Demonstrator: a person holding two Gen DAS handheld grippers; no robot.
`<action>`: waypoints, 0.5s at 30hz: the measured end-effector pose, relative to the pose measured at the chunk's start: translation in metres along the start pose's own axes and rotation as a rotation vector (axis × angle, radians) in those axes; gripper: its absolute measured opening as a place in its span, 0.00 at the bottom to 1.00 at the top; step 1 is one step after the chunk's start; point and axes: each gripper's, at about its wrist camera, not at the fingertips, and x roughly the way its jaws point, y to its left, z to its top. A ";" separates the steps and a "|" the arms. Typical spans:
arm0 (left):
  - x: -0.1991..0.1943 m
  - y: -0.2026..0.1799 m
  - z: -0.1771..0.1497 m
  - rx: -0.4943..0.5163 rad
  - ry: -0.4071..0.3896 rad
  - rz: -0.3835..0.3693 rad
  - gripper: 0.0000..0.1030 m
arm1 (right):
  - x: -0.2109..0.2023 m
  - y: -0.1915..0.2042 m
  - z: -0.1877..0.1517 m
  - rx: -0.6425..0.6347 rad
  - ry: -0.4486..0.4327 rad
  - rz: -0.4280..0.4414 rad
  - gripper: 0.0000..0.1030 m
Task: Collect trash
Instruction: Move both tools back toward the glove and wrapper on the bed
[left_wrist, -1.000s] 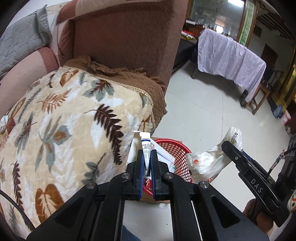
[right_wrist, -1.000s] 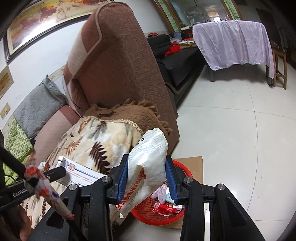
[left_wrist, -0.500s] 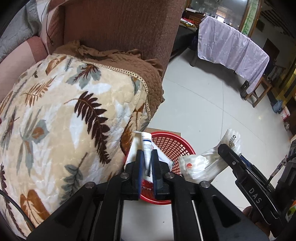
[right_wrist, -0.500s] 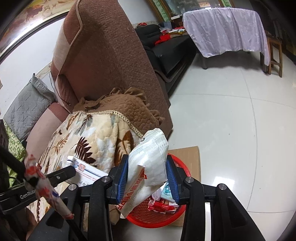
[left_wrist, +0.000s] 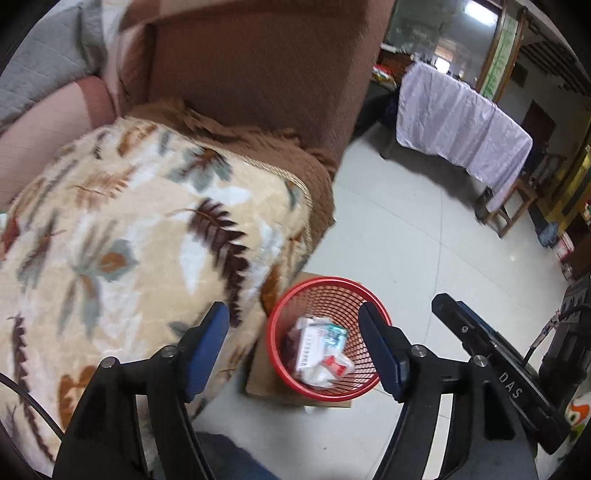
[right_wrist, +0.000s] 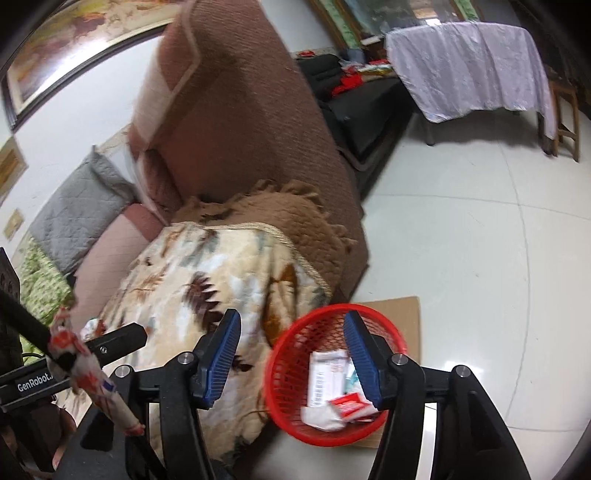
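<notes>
A red mesh basket (left_wrist: 364, 301) (right_wrist: 295, 341) stands on the floor beside the sofa, on a piece of cardboard (left_wrist: 260, 373) (right_wrist: 400, 308). Inside it lie a white printed box (left_wrist: 309, 347) (right_wrist: 325, 376), a red-and-white wrapper (left_wrist: 334, 365) (right_wrist: 349, 404) and other white packets. My left gripper (left_wrist: 293, 314) hovers open above the basket with nothing between its blue pads. My right gripper (right_wrist: 291, 319) is open too, above the basket's left rim. A twisted red-and-white wrapper (right_wrist: 86, 373) shows at the left of the right wrist view, against the left tool.
A leaf-patterned blanket (left_wrist: 140, 236) (right_wrist: 207, 280) drapes the brown sofa (left_wrist: 258, 70) (right_wrist: 229, 122) right beside the basket. A table under a lilac cloth (left_wrist: 461, 122) (right_wrist: 469, 62) and wooden stools (left_wrist: 511, 210) stand far back. Pale tiled floor (left_wrist: 406, 236) spreads to the right.
Both grippers opened. The box that the left one held and the white bag from the right one now lie in the basket. Both tools have moved over it.
</notes>
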 end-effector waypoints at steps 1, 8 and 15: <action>-0.010 0.003 -0.003 -0.004 -0.013 0.014 0.71 | -0.004 0.006 0.000 -0.010 -0.012 0.013 0.62; -0.072 0.017 -0.018 -0.026 -0.114 0.079 0.71 | -0.032 0.048 0.002 -0.068 -0.057 0.067 0.69; -0.137 0.040 -0.030 -0.065 -0.218 0.141 0.72 | -0.059 0.097 -0.003 -0.139 -0.081 0.148 0.75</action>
